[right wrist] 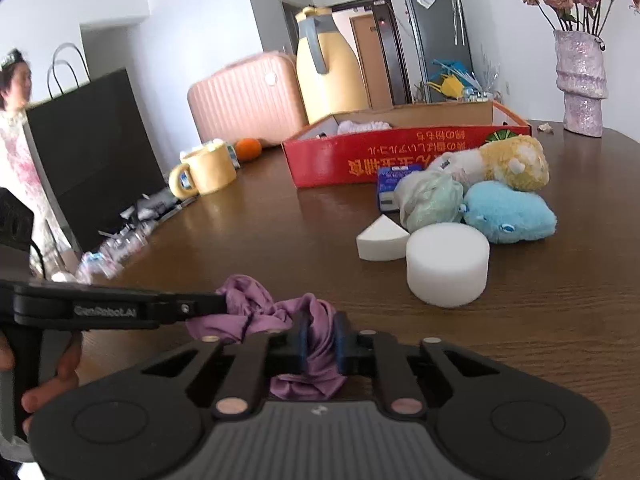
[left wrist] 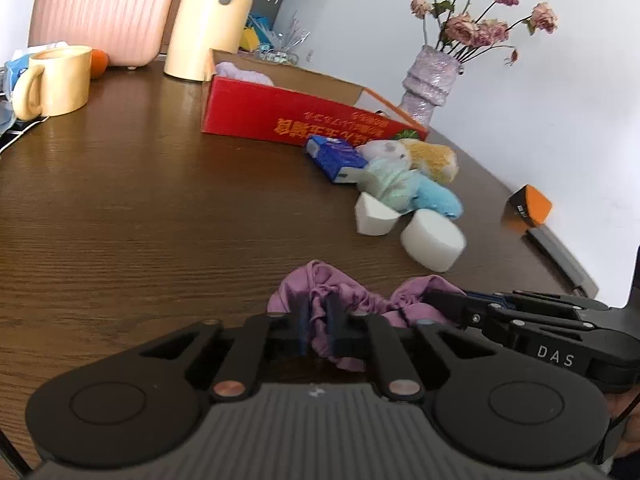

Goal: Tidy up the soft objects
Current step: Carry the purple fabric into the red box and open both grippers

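Both grippers, left gripper (left wrist: 318, 320) and right gripper (right wrist: 320, 338), pinch a crumpled purple cloth (left wrist: 352, 300) lying on the brown wooden table (left wrist: 140, 200); a level, together lift should carry it cleanly past the white foam cylinder (right wrist: 448, 264) to the red cardboard box (right wrist: 360, 156).

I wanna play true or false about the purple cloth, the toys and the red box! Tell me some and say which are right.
1. Both grippers are pinching the purple cloth. True: the left gripper and the right gripper each clamp a fold.
2. The blue plush toy is inside the red box. False: it lies on the table in front of the box.
3. The round white sponge sits on the table. True.
4. The vase is empty. False: it holds dried pink flowers.
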Available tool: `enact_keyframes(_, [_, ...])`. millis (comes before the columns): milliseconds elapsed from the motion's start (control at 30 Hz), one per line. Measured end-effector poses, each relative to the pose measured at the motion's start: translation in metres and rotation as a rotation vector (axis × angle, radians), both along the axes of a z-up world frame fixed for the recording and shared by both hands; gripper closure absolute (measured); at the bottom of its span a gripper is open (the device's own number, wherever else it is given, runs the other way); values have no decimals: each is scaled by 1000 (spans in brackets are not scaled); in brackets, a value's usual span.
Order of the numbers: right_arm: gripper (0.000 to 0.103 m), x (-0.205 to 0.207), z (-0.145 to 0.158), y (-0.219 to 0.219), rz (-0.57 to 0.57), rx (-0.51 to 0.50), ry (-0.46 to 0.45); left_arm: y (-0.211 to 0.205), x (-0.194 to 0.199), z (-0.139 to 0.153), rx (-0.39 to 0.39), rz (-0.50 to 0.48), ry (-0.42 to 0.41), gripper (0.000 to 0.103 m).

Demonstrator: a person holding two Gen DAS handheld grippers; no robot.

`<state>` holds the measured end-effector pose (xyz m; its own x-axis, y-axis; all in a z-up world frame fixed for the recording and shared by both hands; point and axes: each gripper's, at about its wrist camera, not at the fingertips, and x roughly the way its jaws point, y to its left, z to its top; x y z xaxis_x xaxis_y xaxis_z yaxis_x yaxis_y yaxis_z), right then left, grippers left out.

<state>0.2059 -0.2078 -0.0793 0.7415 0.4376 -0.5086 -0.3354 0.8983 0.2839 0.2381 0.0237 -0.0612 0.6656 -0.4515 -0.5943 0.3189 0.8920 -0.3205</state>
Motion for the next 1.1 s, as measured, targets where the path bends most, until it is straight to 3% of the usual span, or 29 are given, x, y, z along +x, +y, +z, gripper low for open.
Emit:
enact_keyframes(167, [99, -3, 22, -10, -3, 5, -64, -6, -1, 18, -43, -16, -38, 97])
enact_keyframes(300, [99, 27, 51, -25, 9, -21, -125, -16, 30, 52, -77, -50, -92, 97])
enact_keyframes(467, [99, 127, 107, -53, 9, -87, -196, -46, 131, 101, -69, -104, -134, 97])
enact_keyframes(600, [99, 242, 130, -68, -7, -126, -133, -74, 245, 111, -78, -95, -37, 97])
enact_keyframes(767, [99, 379, 111, -67, -9, -130, 24, -99, 357, 95, 23, -4, 35, 97])
enact_keyframes(867, [99, 433, 84, -59, -7, -128, 101, -103, 401, 76, 75, 36, 88, 97])
enact_keyframes(967, [97, 466, 60, -48, -29, -167, 142, -107, 429, 57, 124, 50, 140, 94])
enact_keyframes(1100, [87, 478, 45, -36, -34, -216, 165, -109, 438, 45, 148, 43, 131, 91])
